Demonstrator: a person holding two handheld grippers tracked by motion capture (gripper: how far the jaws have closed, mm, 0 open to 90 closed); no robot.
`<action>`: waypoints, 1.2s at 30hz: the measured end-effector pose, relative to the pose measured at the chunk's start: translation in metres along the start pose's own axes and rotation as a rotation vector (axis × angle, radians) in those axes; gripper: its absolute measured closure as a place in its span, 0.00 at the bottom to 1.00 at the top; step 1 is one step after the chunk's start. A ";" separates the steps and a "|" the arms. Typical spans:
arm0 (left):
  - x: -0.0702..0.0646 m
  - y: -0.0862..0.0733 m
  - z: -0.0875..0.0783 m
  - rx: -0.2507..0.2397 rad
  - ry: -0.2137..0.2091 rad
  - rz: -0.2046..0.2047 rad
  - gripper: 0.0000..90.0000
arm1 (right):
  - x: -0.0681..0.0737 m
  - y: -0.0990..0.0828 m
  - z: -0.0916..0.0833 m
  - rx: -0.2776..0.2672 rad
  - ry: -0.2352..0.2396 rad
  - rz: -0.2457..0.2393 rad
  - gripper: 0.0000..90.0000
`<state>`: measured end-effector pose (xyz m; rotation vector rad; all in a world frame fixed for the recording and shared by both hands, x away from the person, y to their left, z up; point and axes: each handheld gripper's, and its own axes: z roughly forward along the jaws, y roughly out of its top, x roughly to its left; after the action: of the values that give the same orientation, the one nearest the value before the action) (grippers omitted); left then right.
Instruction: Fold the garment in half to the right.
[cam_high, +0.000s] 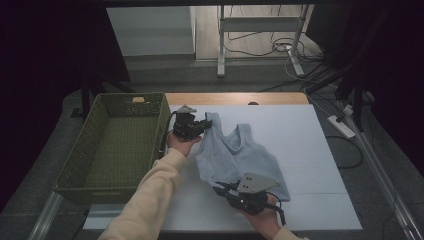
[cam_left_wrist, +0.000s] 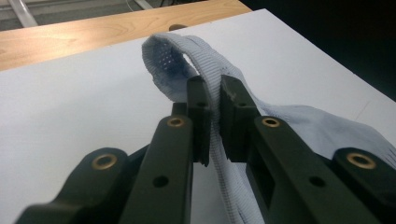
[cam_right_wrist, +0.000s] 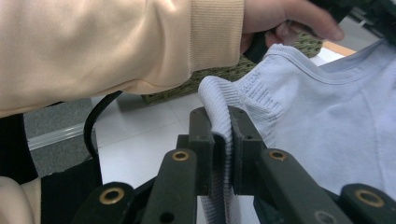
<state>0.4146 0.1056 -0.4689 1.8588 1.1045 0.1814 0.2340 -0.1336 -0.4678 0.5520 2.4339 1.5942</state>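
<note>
A pale blue sleeveless knit top (cam_high: 235, 155) lies on the white board (cam_high: 300, 145) in the high view. My left gripper (cam_high: 204, 125) is shut on one shoulder strap (cam_left_wrist: 205, 60) at the top's far left corner, the strap looping up beyond the jaws (cam_left_wrist: 215, 100). My right gripper (cam_high: 220, 189) is shut on the ribbed hem (cam_right_wrist: 219, 107) at the near left corner, and the fabric folds over between its pads (cam_right_wrist: 221, 135). A cream sleeve (cam_right_wrist: 107, 46) crosses the right gripper view.
A green woven basket (cam_high: 115, 145) stands left of the board, close to the left hand. A bare wooden table strip (cam_high: 235, 98) runs along the far edge. Table legs and cables (cam_high: 280, 47) lie on the floor beyond. White board extends right of the top.
</note>
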 end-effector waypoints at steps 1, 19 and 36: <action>0.000 0.000 0.001 0.002 0.001 -0.002 0.91 | -0.001 0.000 -0.002 -0.003 -0.004 0.001 0.90; 0.001 -0.002 0.014 0.024 0.020 -0.028 0.91 | -0.014 -0.006 -0.027 -0.028 -0.059 0.034 0.90; -0.006 0.005 0.024 0.029 0.024 -0.006 0.91 | -0.025 -0.014 -0.044 -0.017 -0.110 0.060 0.91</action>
<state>0.4266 0.0854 -0.4766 1.8828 1.1340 0.1856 0.2389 -0.1860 -0.4634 0.6963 2.3422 1.5619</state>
